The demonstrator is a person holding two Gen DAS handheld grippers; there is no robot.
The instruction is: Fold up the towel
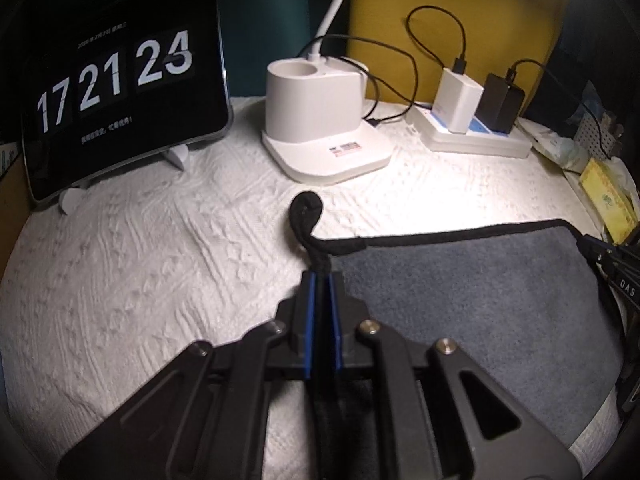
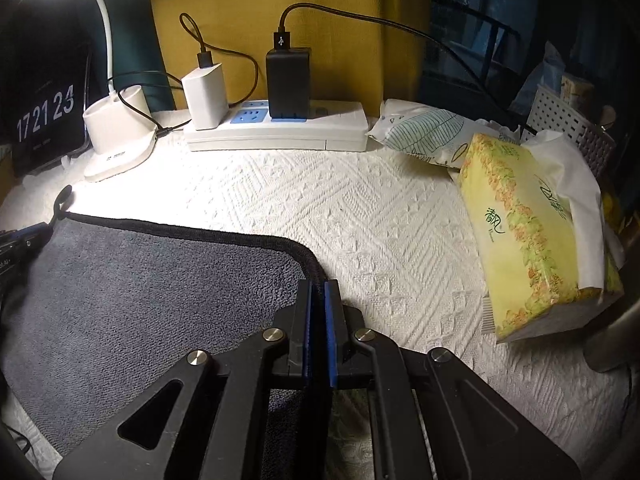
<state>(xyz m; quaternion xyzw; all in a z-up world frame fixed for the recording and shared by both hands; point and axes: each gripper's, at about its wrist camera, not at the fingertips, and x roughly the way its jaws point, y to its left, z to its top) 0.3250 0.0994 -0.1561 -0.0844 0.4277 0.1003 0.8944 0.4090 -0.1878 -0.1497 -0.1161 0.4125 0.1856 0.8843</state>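
Observation:
A dark grey towel (image 1: 472, 292) with black edging lies spread on the white textured cloth (image 1: 140, 264). My left gripper (image 1: 320, 276) is shut on the towel's far left corner, where a black hanging loop (image 1: 306, 206) sticks out past the fingertips. My right gripper (image 2: 318, 284) is shut on the towel's (image 2: 152, 292) far right corner, on the black hem. Each gripper shows at the edge of the other's view: the right one (image 1: 612, 256), the left one (image 2: 24, 240).
At the back stand a tablet clock (image 1: 120, 88), a white lamp base (image 1: 320, 120) and a power strip (image 2: 276, 126) with two chargers and cables. A yellow tissue pack (image 2: 532, 236) and another pack (image 2: 432, 132) lie to the right.

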